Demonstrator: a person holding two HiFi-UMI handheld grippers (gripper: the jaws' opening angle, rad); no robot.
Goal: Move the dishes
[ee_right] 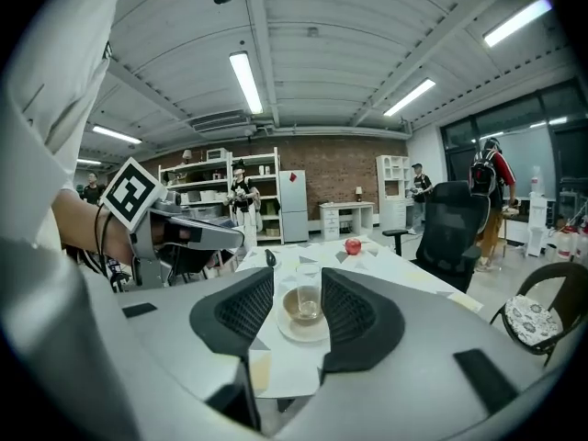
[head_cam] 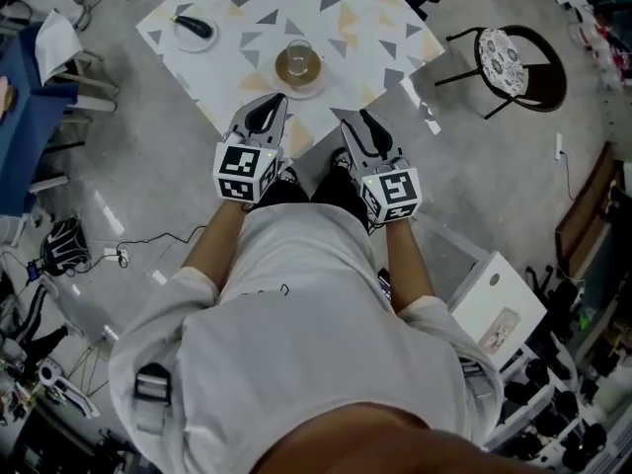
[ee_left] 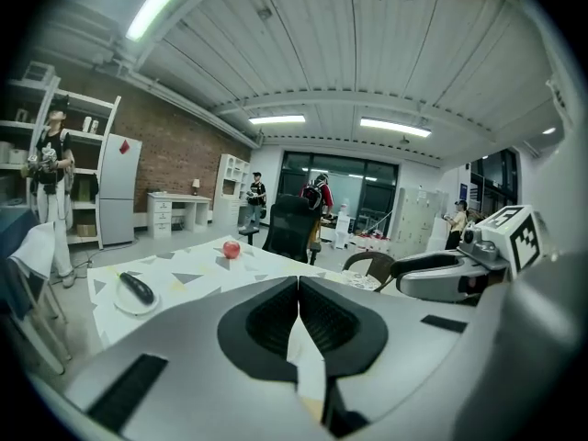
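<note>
Head view — left gripper (head_cam: 268,102), right gripper (head_cam: 355,117) side by side, facing table (head_cam: 336,18).

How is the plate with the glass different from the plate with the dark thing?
The plate with the glass holds a clear, upright glass; the other plate holds a dark, long thing lying flat. The plate with the glass sits nearer the person; the other plate is farther off, to the left. Both are round, pale and on the patterned table.
</note>
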